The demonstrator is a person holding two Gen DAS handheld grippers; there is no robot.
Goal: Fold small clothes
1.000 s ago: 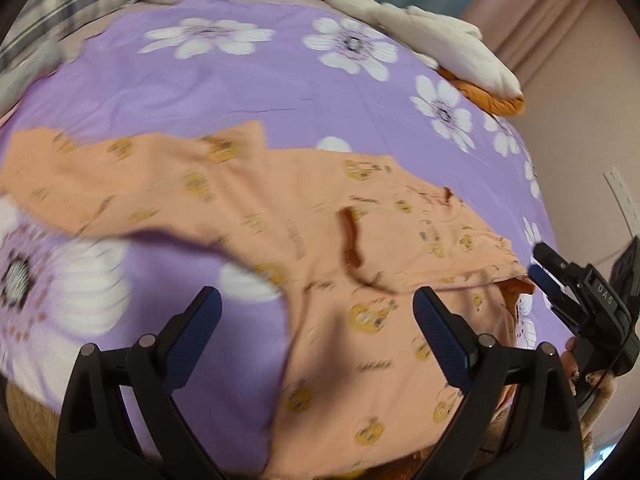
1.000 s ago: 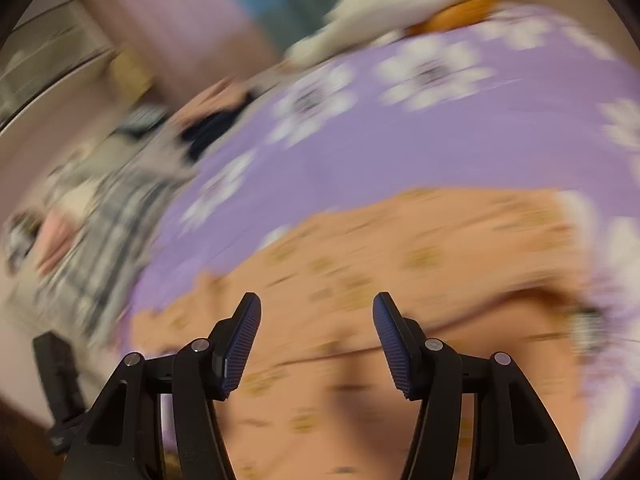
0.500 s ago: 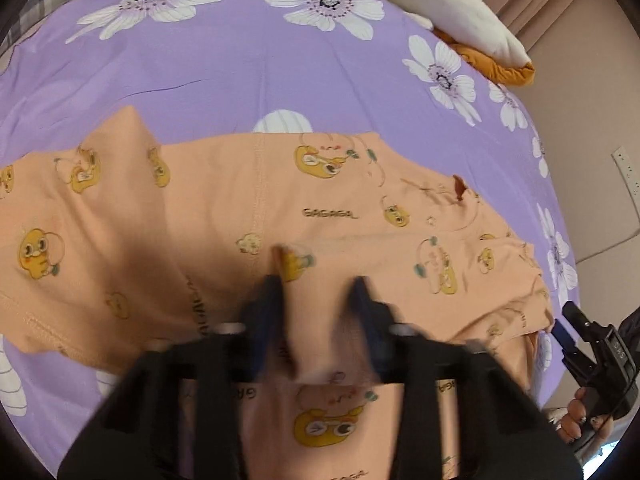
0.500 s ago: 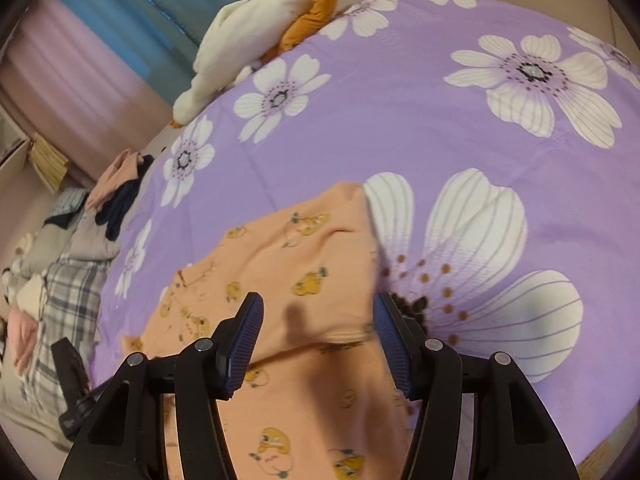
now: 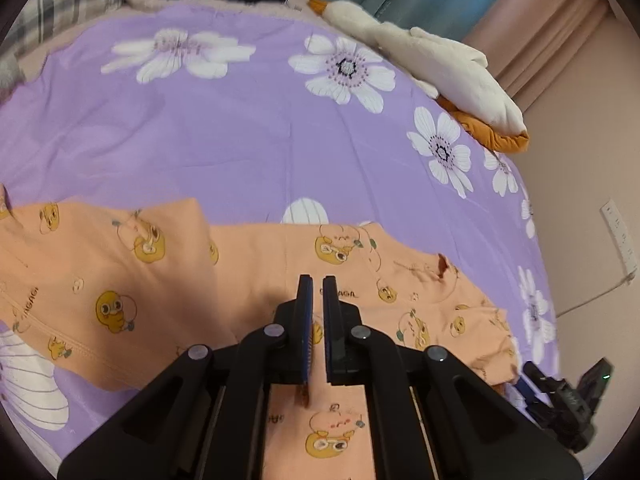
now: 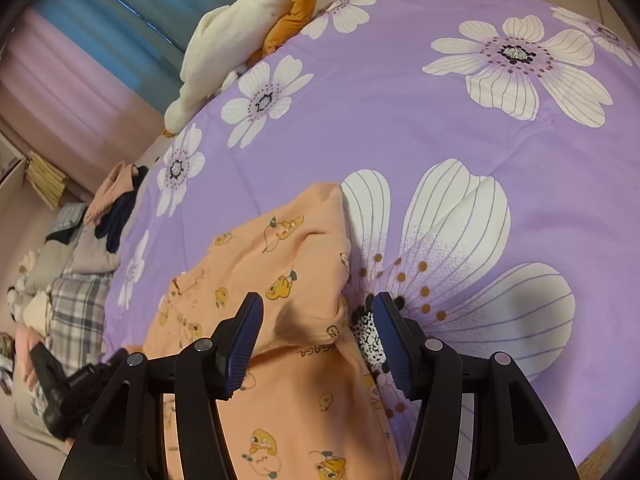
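An orange small garment [image 5: 240, 264] printed with yellow ducks lies spread across the purple flowered bedsheet [image 5: 240, 140]. My left gripper [image 5: 316, 280] is shut on a pinch of this cloth near its middle, and a brown trim edge shows under the pads. In the right wrist view the same garment [image 6: 280, 256] runs from the lower edge up to a folded corner. My right gripper [image 6: 318, 304] hovers open over the hemmed end, cloth lying between the fingers without being pressed. The right gripper's body also shows at the left wrist view's lower right.
A white and orange plush toy [image 5: 440, 64] lies at the bed's far edge by the curtains. Dark and pink clothes [image 6: 116, 208] and a plaid blanket [image 6: 76, 304] are piled at the head end. A wall socket [image 5: 620, 236] is on the right.
My left jaws went from wide open to shut on the orange garment's cloth. The right gripper swung across the bed and settled over the garment's end, jaws unchanged.
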